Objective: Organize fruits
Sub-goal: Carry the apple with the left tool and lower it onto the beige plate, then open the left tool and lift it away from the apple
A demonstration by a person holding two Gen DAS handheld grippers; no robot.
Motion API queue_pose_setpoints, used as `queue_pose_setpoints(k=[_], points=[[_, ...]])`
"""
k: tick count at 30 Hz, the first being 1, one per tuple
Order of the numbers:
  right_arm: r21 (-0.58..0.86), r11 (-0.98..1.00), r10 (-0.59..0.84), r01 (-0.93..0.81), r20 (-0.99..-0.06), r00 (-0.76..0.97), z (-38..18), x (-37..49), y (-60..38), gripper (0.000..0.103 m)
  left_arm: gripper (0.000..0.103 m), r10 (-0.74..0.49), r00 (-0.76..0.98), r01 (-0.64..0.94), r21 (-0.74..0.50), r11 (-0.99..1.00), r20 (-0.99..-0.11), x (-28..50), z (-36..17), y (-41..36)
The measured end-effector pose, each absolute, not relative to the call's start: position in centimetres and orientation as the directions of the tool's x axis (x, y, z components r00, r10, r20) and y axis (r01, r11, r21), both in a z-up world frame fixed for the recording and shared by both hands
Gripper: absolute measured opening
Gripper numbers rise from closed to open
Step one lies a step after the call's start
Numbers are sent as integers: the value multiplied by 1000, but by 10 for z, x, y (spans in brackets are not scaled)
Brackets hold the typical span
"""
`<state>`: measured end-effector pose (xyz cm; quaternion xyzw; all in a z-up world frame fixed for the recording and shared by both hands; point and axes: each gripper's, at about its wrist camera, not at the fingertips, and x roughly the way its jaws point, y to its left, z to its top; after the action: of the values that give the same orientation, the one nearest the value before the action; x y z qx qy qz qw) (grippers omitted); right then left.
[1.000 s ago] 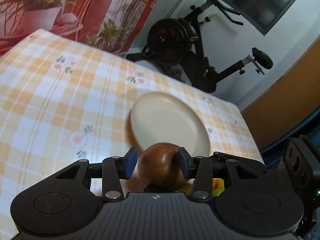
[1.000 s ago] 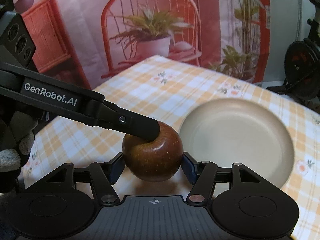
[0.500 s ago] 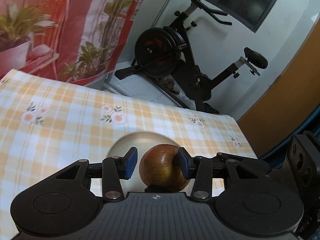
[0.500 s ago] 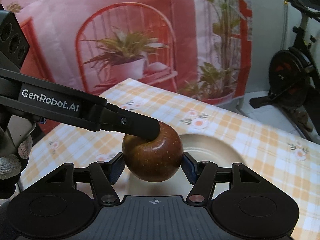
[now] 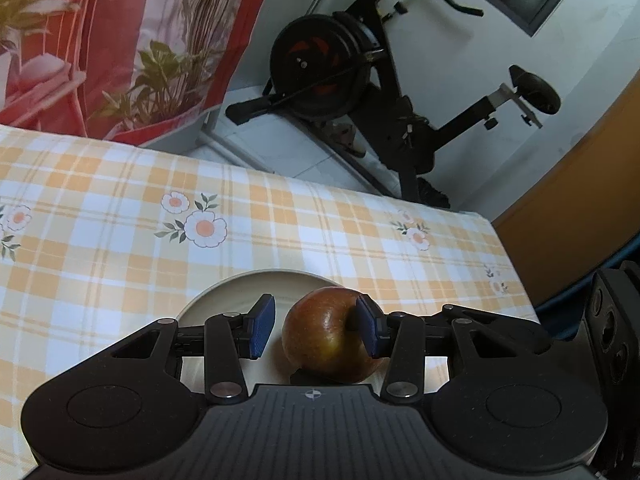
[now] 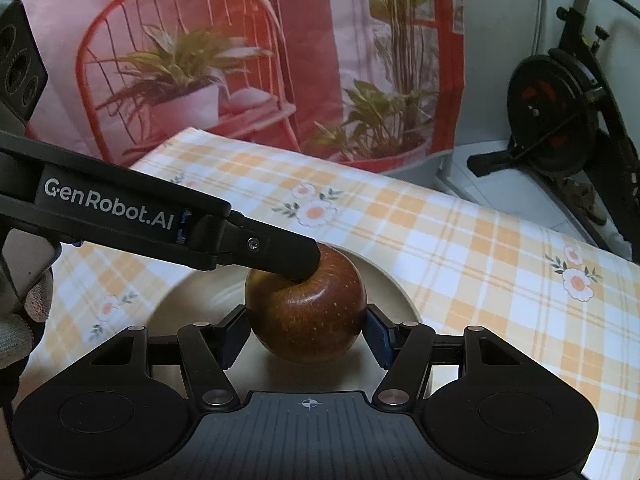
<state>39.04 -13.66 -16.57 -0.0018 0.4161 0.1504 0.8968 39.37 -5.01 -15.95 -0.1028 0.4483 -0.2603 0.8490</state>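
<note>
Both grippers meet at one apple (image 6: pixel 306 312): the right gripper (image 6: pixel 306 330) clamps its sides, while the left gripper (image 5: pixel 316 330) has one pad in its stem dimple and the other pad clear. Apple hangs over a plate (image 6: pixel 394 292) on a checked tablecloth (image 6: pixel 480 248).

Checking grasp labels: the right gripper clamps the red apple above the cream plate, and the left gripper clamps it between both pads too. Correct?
Not the left one. In the left wrist view only one pad of the left gripper touches the apple; the other stands clear of it. The right gripper does clamp it above the cream plate.
</note>
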Motion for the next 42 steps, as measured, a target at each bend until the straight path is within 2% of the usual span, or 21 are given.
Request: queue_pose_setpoints(k=[15, 19, 20, 22, 24, 33, 42], points=[[60, 961, 223, -269, -743, 631, -183, 406, -135, 57, 47, -502, 482, 314, -393, 864, -718, 409, -171, -58], [62, 962, 220, -265, -749, 625, -183, 407, -136, 58, 51, -479, 497, 310, -367, 877, -723, 408, -172, -60], [62, 963, 218, -263, -752, 622, -183, 408, -136, 59, 52, -473, 503, 307, -361, 880, -724, 408, -172, -60], [44, 967, 196, -252, -760, 620, -181, 408, -135, 68, 52, -462, 511, 295, -357, 886, -724, 409, -172, -59], [43, 966, 197, -256, -766, 612, -179, 407, -135, 70, 52, -455, 517, 285, -355, 890, -725, 410, -172, -58], [71, 970, 204, -232, -758, 619, -160, 382, -152, 70, 51, -423, 535, 270, -326, 906, -731, 400, -163, -54], [108, 978, 202, -178, -703, 682, -138, 333, -164, 70, 51, -391, 592, 256, -296, 920, -705, 367, -138, -35]])
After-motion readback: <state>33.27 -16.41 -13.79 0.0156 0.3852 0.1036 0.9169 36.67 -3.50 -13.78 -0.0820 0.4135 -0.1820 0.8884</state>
